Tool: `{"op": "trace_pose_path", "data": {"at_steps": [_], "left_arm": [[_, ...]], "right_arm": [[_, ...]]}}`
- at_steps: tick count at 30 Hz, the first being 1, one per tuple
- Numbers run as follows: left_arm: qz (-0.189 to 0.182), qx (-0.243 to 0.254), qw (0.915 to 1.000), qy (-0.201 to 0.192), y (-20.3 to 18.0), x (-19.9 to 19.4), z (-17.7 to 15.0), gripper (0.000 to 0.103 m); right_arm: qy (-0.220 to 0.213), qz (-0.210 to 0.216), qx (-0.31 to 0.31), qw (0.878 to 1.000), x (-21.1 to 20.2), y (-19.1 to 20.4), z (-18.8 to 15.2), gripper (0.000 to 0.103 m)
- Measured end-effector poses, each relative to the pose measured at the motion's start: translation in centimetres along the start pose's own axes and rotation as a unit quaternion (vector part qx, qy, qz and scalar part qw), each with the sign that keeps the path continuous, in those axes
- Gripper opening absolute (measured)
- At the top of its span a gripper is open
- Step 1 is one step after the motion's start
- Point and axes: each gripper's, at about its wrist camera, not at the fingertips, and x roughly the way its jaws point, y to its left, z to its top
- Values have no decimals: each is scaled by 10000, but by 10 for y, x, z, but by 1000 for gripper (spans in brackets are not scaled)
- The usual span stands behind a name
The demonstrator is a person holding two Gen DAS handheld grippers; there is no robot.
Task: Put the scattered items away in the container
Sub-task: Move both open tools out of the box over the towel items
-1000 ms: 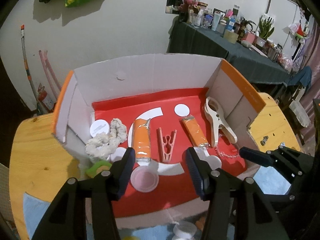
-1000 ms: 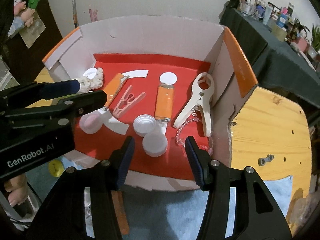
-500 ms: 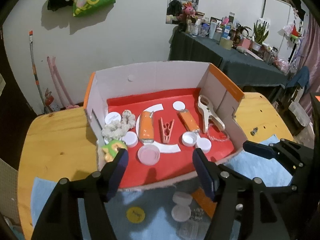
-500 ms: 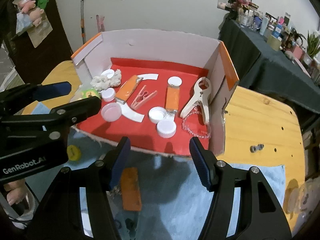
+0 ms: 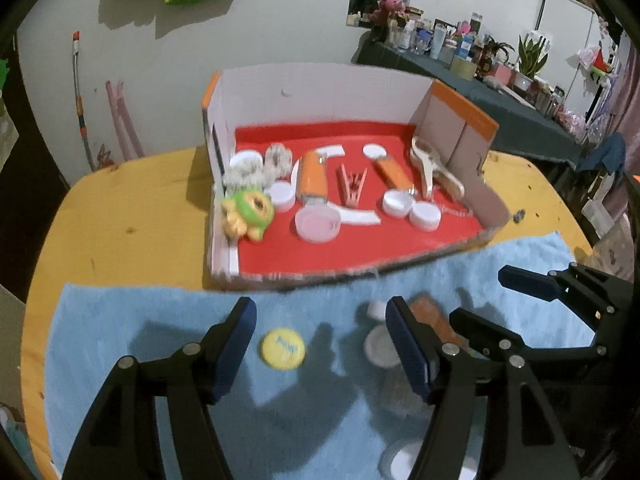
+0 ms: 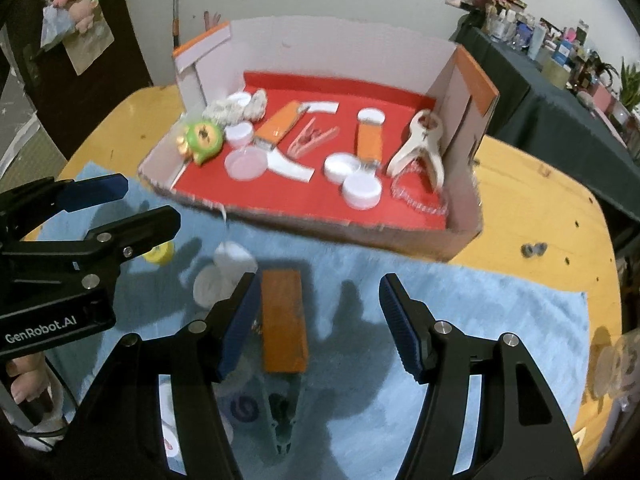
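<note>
Carrying everything is a round wooden table (image 5: 120, 216), and spread over its near part lies a blue towel (image 5: 120, 320) that reaches up to the front edge of the cardboard box (image 5: 320, 84), the container, which stands toward the table's far side with a red floor and orange-trimmed side flaps. Inside the box, along its left wall, sit a fluffy white scrunchie (image 5: 256, 168) and a green and yellow toy (image 5: 248, 212); toward the middle lie two orange tubes (image 5: 313, 178), a pink clothespin (image 5: 352, 188) between them and several white lids (image 5: 318, 224); by the right wall rests a large cream clamp (image 6: 424, 148), with a clear dental tray (image 6: 416, 200) just in front of it. On the towel, outside the box, an orange block (image 6: 284, 320) lies just beside the left finger of the right gripper (image 6: 316, 328), whose fingers stand wide apart over the towel, empty. Near that block are a white cap (image 6: 234, 260) and another white lid (image 6: 208, 290), blurred. The left gripper (image 5: 320, 356) hangs over the towel's middle, fingers apart and gripping nothing, with a small yellow cap (image 5: 283, 349) lying on the towel between them.
</note>
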Motion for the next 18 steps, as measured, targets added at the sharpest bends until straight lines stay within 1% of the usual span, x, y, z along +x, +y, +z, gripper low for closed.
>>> {"op": "trace_pose_path", "data": {"at_steps": [3, 8, 13, 18], "left_arm": [[-11, -5, 10000, 70, 3, 2, -13, 70], [15, -84, 9998, 194, 10, 8, -25, 70], [-8, -207, 9993, 301, 19, 15, -31, 70], [-4, -223, 9990, 380, 24, 24, -30, 70]], "right_arm": [[47, 11, 0, 10000, 3, 2, -8, 61], [80, 32, 42, 10000, 6, 6, -16, 61], [129, 38, -10, 9999, 10, 12, -23, 61], [161, 37, 27, 9999, 14, 12, -25, 60]]}}
